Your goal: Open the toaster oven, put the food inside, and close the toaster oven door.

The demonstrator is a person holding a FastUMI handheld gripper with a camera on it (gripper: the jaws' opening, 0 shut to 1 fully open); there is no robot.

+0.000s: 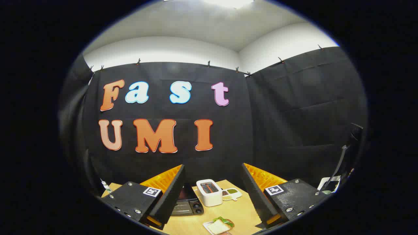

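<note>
Black cloth is hanging as the booth wall behind a light wooden table (228,213), with a white wall and ceiling showing above it. At the near end, the gripper (214,192) is hovering above the table with its fingers spread wide apart, released and grasping nothing; both fingers are angling up and inward, and each base plate is carrying a small square marker. Between the fingers, close to the left finger (169,195), the toaster oven (187,204) is sitting on the table, dark-bodied, with its door closed and two knobs showing on its right side; its left part is being hidden by that finger. Just to the right of the oven, and touching or nearly touching it, a white pop-up toaster (210,192) is standing with its slots facing up. Farther right, beside the toaster, a flat white tray (232,194) is lying with small portions of green and brownish food in its compartments. Nearer, just ahead of the gap between the fingers, the sandwich (220,225) is resting on a small white plate (206,224), with a green leaf sticking out of the bread. At the far left corner of the table a small bottle (105,186) is standing. Off to the right, beyond the right finger (258,195), a dark stand (343,156) is rising beside the table.
</note>
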